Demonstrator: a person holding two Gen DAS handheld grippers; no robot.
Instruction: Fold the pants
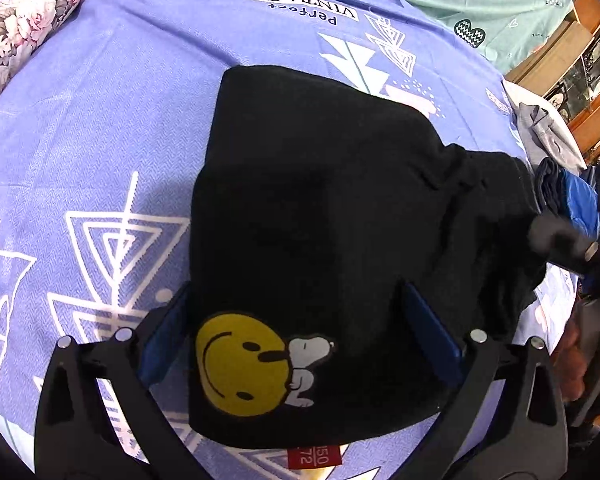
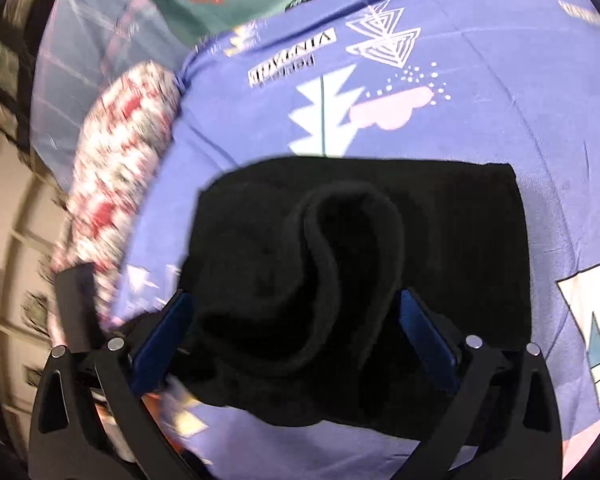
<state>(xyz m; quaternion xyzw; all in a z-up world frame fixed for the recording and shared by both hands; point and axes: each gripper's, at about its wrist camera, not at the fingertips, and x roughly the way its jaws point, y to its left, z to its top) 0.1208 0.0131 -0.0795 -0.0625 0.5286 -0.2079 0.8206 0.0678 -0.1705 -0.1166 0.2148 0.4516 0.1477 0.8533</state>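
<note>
The black pants (image 1: 320,240) lie folded on the purple printed bedsheet (image 1: 100,140), so the fold looks well along: the left gripper (image 1: 300,344) hovers over the end bearing the smiley-and-Snoopy patch (image 1: 260,360) with jaws apart and holding nothing, while the right gripper (image 2: 296,340) has wide jaws around a bunched roll of cloth, though whether the pads pinch it cannot be told. The next move likely calls for laying that roll flat. Only the left view shows the patch, red size tag (image 1: 314,456) and blue garments (image 1: 572,200); only the right shows the roll.
</note>
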